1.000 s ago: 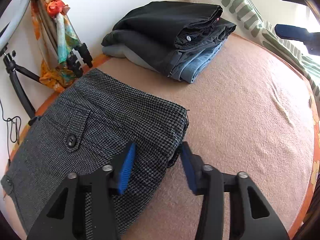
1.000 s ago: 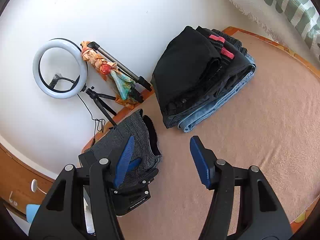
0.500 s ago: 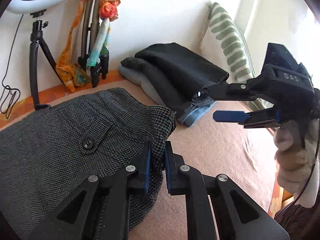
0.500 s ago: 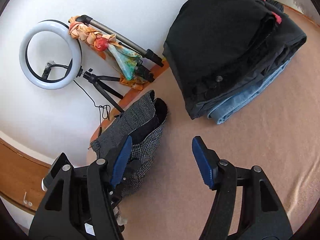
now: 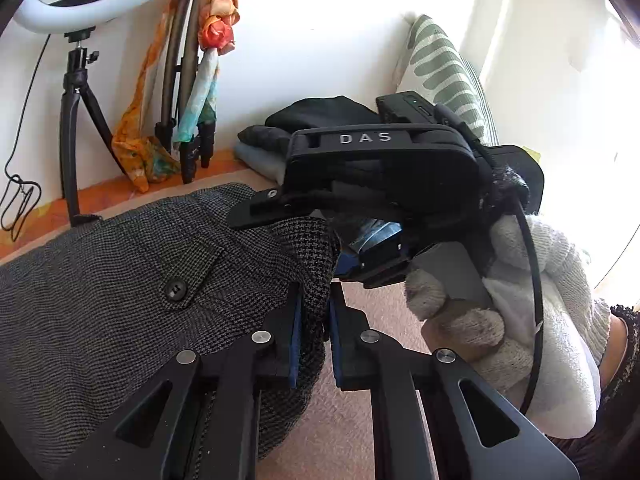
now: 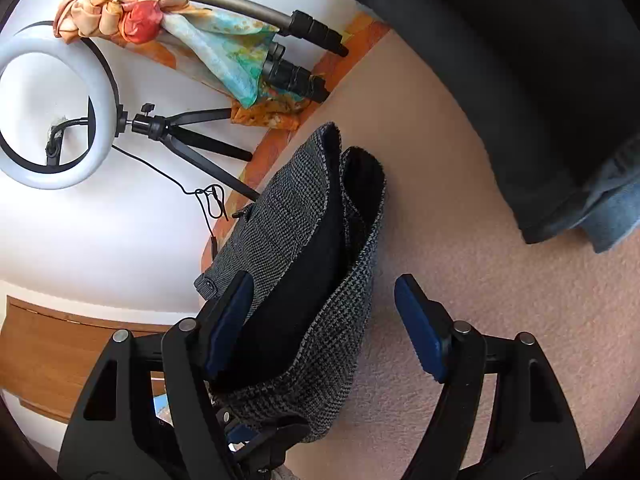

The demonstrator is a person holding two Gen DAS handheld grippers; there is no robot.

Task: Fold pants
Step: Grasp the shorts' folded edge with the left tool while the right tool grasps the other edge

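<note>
**Left claw clamped on waistband corner; right claw wide open beside it**

Grey houndstooth pants (image 5: 120,280) lying on pink bedspread (image 6: 460,220), waistband end lifted, dark lining exposed in right wrist view (image 6: 304,280). Buttoned back pocket flap (image 5: 176,276) facing up.

Left claw (image 5: 312,336): blue pads nearly closed, pinching a fold of pants fabric at the waistband corner. Fabric bunched between pads and draped over them.

Right claw (image 6: 324,320): blue pads spread wide apart, nothing gripped. Left pad (image 6: 230,320) touching or just over the raised waistband edge; right pad (image 6: 420,328) over bare bedspread. Pants edge sitting partly inside the gap, not squeezed. In left wrist view, same claw (image 5: 360,256) seen side-on, body marked "DAS", held in white knit-gloved hand (image 5: 512,312), positioned just beyond the pinched corner. Contact with cloth from that angle: cannot tell.

Stack of folded garments (image 5: 304,124) (black on top, denim lowest) further back on bed, apart from pants; same stack filling upper right of right wrist view (image 6: 520,80).

Surroundings: ring light (image 6: 52,108) on small tripod against white wall; second tripod with orange and teal scarf (image 6: 192,40) tied on it; green-striped pillow (image 5: 444,76) at far end of bed.
</note>
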